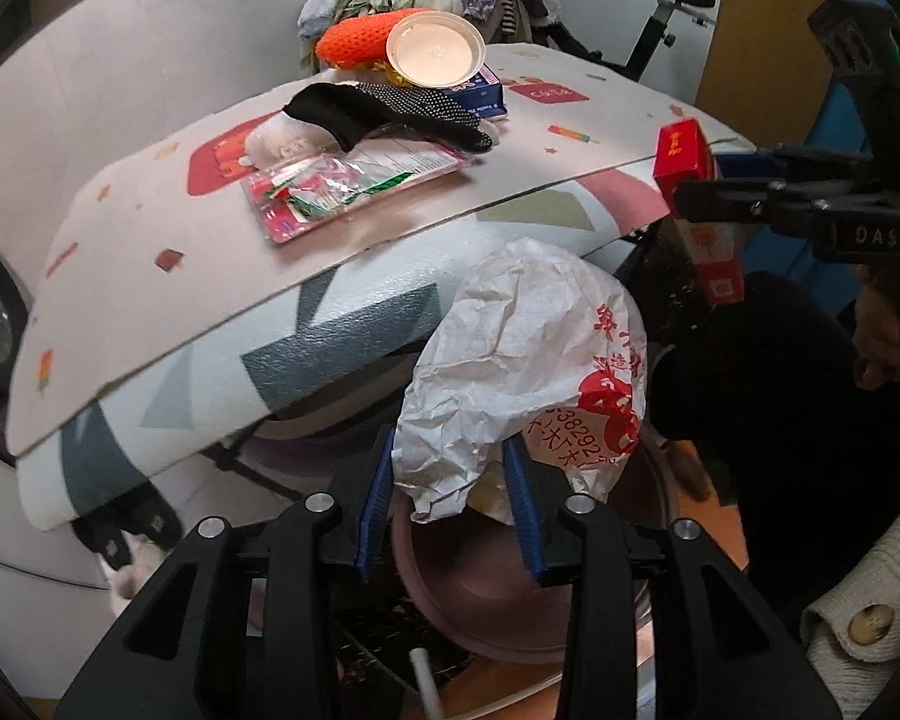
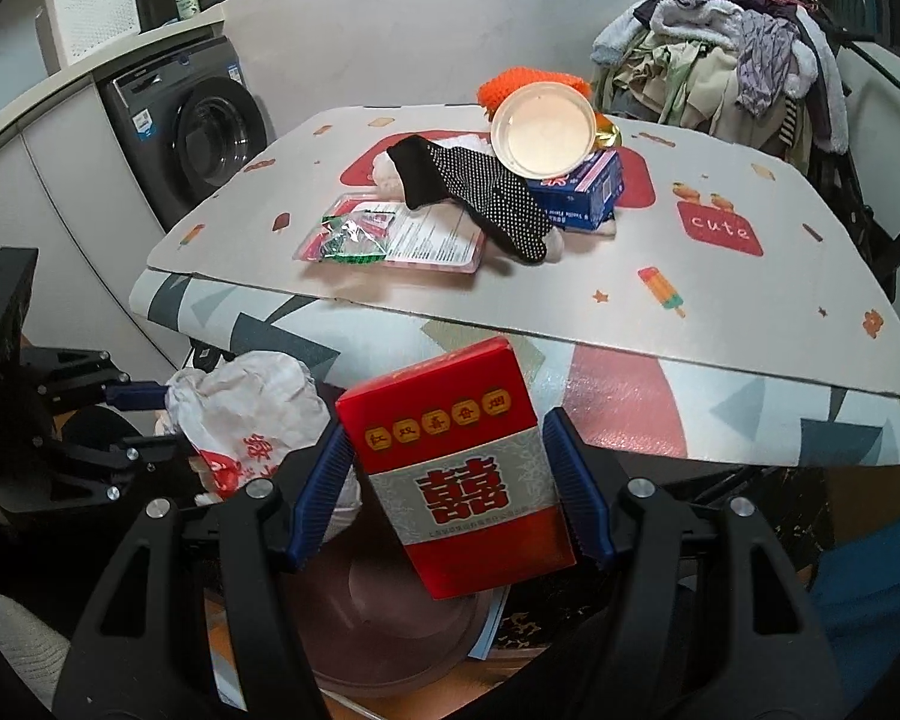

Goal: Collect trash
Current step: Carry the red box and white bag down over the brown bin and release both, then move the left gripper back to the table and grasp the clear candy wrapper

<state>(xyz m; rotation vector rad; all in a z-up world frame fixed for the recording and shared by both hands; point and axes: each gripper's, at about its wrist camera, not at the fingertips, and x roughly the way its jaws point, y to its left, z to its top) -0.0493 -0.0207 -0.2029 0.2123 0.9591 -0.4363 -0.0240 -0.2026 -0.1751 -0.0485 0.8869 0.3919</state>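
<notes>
I have two bits of trash in the air over the round pink bin (image 2: pixel 390 618), just below the worktop (image 2: pixel 720 312) edge, so they can drop straight in. My left gripper (image 1: pixel 450 498) is pinching the crumpled white paper bag with red print (image 1: pixel 528 360); it sits between the blue pads. My right gripper (image 2: pixel 450 480) is pinching the red and grey cardboard box (image 2: pixel 462 468) by its sides. Up on the worktop, more trash waits: a pink plastic wrapper (image 2: pixel 390 234) and a white plastic lid (image 2: pixel 543 129).

Grey washing machine (image 2: pixel 192 138); clothes heap (image 2: pixel 732 60) behind table (image 2: pixel 720 324).
</notes>
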